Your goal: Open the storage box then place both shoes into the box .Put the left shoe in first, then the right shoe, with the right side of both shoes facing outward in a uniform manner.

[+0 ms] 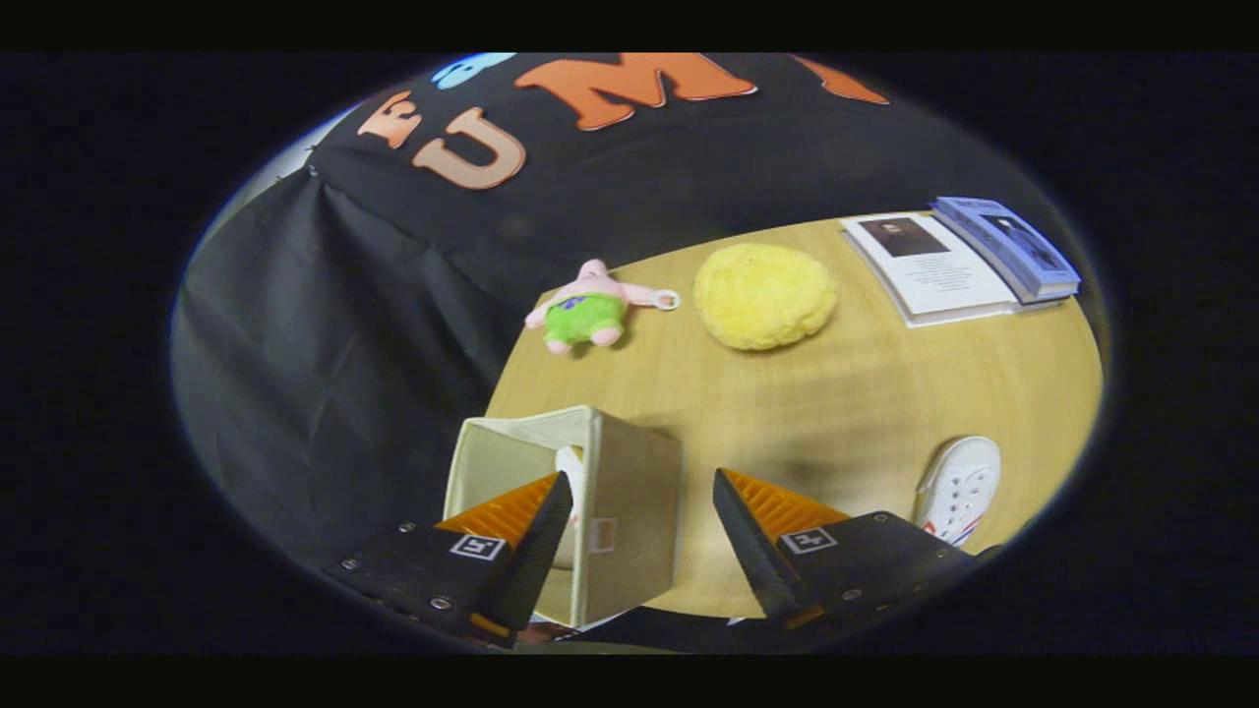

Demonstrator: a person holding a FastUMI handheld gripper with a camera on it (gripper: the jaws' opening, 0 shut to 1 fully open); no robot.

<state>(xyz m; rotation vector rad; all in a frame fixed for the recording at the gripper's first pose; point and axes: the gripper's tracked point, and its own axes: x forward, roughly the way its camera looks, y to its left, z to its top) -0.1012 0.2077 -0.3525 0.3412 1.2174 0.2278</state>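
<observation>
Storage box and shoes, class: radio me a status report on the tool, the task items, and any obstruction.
Tool open, holding nothing, above storage box. Box open; something pale inside, can't identify. White shoe on table, beside right finger. Nothing blocking.

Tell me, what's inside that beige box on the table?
Through the storage box's open top, part of something white shows, likely a shoe. The open gripper's finger covers the rest, so the bottom is hidden.

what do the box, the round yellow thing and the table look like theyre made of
Box: probably fabric over stiff panels, matte beige, stitched pale edges. Yellow cushion: plush or fleece, with a nubbly surface. Table: wood or wood-look laminate, with smooth light grain. The gripper is open above the box's side.
</observation>
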